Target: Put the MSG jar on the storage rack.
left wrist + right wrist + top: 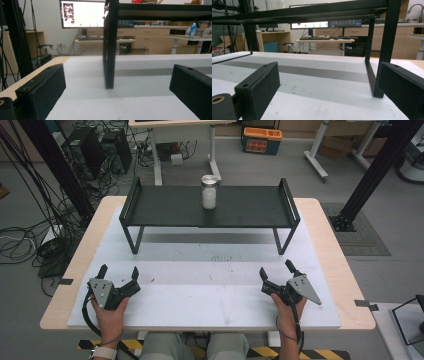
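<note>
- A black rack [240,207] stands on the white mat [200,290] that covers the tabletop [330,245]; everything below is placed relative to this rack.
- A glass jar [209,192] with a metal lid and white contents stands upright on top of the rack, near the middle of its length and toward its far edge.
- The left gripper [118,273] rests on the mat in front of the rack's left end, well apart from it, held by the person's left hand [111,312]; its jaws are spread wide and hold nothing.
- The right gripper [276,268] rests in front of the rack's right end, also well apart, in the right hand [289,312]; its jaws too stand wide apart and empty.
- In the left gripper view, a rack leg [109,50] rises between the two jaws (farther back, not touching them).
- In the right gripper view, the rack's top spans overhead and one leg [385,47] stands just behind the right-hand jaw.
- The jar sits well beyond both grippers.
</note>
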